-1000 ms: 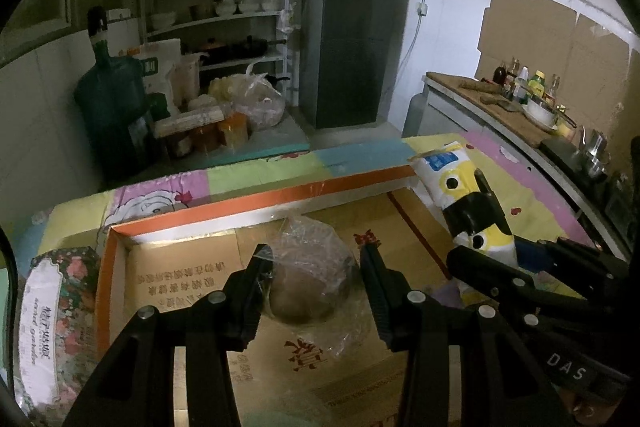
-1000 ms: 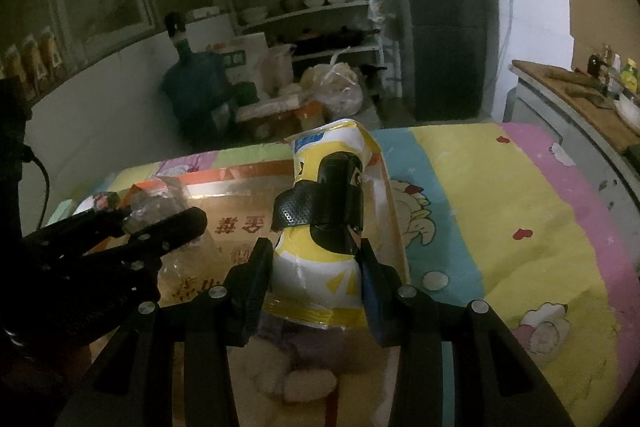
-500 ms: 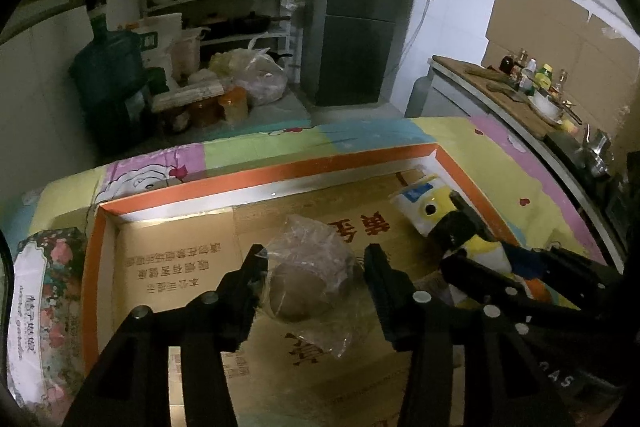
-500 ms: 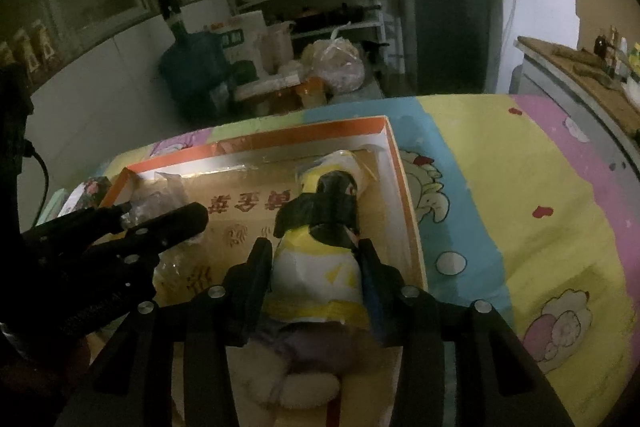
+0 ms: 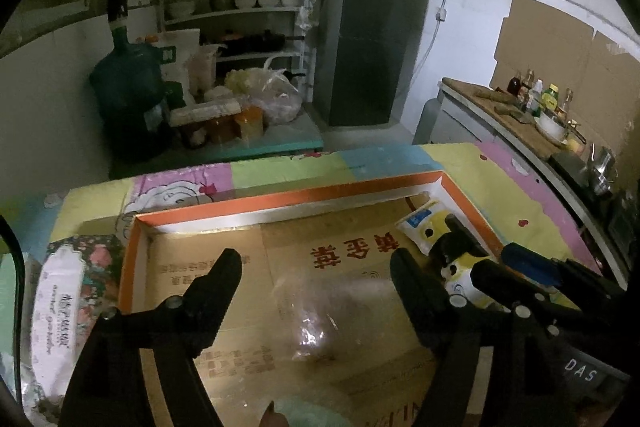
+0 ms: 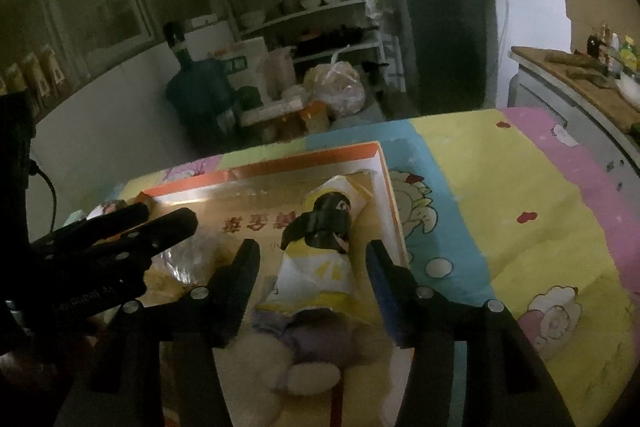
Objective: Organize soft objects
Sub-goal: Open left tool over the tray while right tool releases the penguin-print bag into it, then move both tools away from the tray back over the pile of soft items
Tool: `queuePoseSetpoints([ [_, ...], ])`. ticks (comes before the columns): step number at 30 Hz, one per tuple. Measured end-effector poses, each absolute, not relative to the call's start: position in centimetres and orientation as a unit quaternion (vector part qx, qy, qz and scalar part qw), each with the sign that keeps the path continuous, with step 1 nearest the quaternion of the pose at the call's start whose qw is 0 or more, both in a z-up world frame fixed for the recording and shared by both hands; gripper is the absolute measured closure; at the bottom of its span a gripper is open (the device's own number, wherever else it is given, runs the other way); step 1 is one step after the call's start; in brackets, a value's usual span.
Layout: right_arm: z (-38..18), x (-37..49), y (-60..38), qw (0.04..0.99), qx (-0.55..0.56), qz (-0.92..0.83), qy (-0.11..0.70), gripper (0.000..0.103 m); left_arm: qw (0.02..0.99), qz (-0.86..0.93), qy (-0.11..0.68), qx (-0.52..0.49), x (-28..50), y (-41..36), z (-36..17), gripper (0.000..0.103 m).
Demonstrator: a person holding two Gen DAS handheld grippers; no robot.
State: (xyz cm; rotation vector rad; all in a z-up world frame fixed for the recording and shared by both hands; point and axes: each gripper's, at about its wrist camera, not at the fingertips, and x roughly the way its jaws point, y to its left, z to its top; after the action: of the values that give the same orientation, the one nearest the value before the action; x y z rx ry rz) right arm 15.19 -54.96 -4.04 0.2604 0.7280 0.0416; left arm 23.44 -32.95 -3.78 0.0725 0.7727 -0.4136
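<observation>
Left tool [image 5: 316,267] agape over clear bag [image 5: 316,323], plush toy [image 6: 308,351] — right view only

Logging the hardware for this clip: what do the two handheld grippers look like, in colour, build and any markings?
Both are black, angular two-finger tools with silver screw heads along the arms. The left gripper has ridged black finger pads. The right gripper carries a blue pad on its right finger and white "DAS" lettering on its body, seen from the left wrist view. No sleeves or hands show.
</observation>
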Motion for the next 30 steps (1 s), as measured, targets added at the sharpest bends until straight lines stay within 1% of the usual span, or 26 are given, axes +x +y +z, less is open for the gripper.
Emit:
queuePoseSetpoints([
  [16,-1.5,11.6,-52.6,0.939,0.116,0.013,0.323,0.045,0.927,-0.188,0.322,0.04,20.2,-30.4,-0.7,0.027],
  [18,-1.2,10.9,-52.0,0.941,0.115,0.013,0.318,0.044,0.931,-0.183,0.314,0.041,19.7,-29.8,-0.2,0.027],
  [20,-0.7,10.5,-51.3,0.943,0.113,0.015,0.311,0.04,0.933,-0.178,0.309,0.043,19.3,-29.4,0.1,0.027],
  [30,1.0,8.8,-48.4,0.949,0.11,0.03,0.293,0.04,0.944,-0.152,0.29,0.043,17.6,-26.2,1.6,0.027],
])
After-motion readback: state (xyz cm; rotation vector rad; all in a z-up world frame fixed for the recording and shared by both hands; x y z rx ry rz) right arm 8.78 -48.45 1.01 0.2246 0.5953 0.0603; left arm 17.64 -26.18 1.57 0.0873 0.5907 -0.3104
